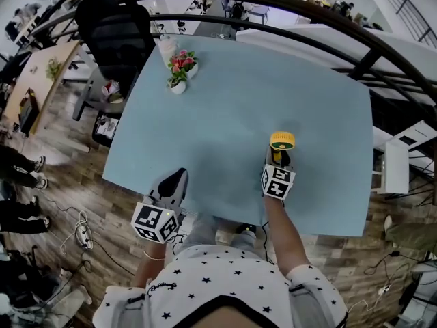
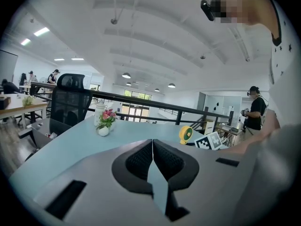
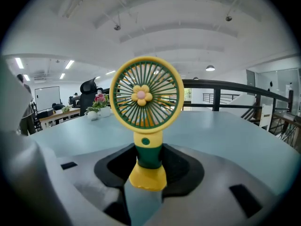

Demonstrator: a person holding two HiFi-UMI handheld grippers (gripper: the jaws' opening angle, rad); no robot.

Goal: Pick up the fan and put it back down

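A small yellow and green fan (image 1: 282, 141) stands upright on the light blue table (image 1: 273, 80), near its front right. My right gripper (image 1: 278, 161) reaches to it from the front. In the right gripper view the two dark pads sit against the green stem of the fan (image 3: 146, 107), with the yellow foot low between the jaws of my right gripper (image 3: 149, 157). My left gripper (image 1: 176, 180) rests at the table's front edge, apart from the fan. In the left gripper view my left gripper (image 2: 152, 145) has its pads together and holds nothing. The fan (image 2: 186, 134) shows far to its right.
A white pot of pink flowers (image 1: 179, 70) and a white jar (image 1: 166, 46) stand at the table's far left corner. A black office chair (image 1: 113, 33) is behind that corner. A dark railing (image 1: 382, 53) runs past the far right side.
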